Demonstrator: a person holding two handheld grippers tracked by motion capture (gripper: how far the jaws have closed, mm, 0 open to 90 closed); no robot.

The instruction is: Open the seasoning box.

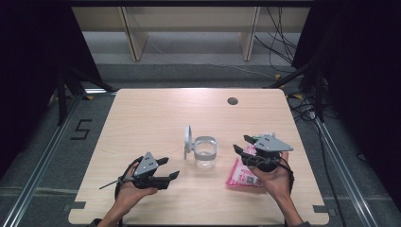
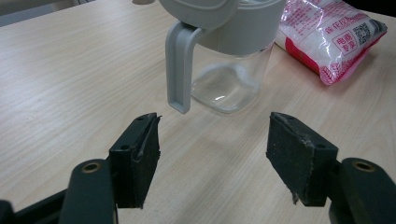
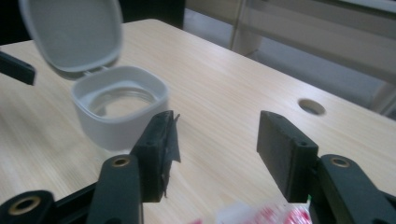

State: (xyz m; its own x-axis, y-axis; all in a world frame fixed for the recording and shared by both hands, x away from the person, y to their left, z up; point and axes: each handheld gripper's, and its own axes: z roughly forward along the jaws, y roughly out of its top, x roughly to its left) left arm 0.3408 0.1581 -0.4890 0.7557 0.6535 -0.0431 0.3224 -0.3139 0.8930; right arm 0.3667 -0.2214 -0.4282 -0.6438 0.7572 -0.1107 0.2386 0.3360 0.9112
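A clear jar [image 1: 205, 152] with a grey collar stands mid-table, its grey hinged lid [image 1: 187, 138] flipped up on the left. Its handle [image 2: 179, 70] hangs down the near side in the left gripper view. A pink-and-white packet [image 1: 241, 174] lies flat to the jar's right. My left gripper [image 1: 169, 168] is open, left of and nearer than the jar, jaws pointing at it. My right gripper [image 1: 242, 144] is open and empty above the packet [image 3: 261, 215], right of the jar [image 3: 121, 112].
A round cable hole [image 1: 232, 100] is set in the table's far side. Light wooden table [image 1: 156, 113] stretches bare behind the jar. Black frames, cables and a shelf unit stand on the floor beyond the far edge.
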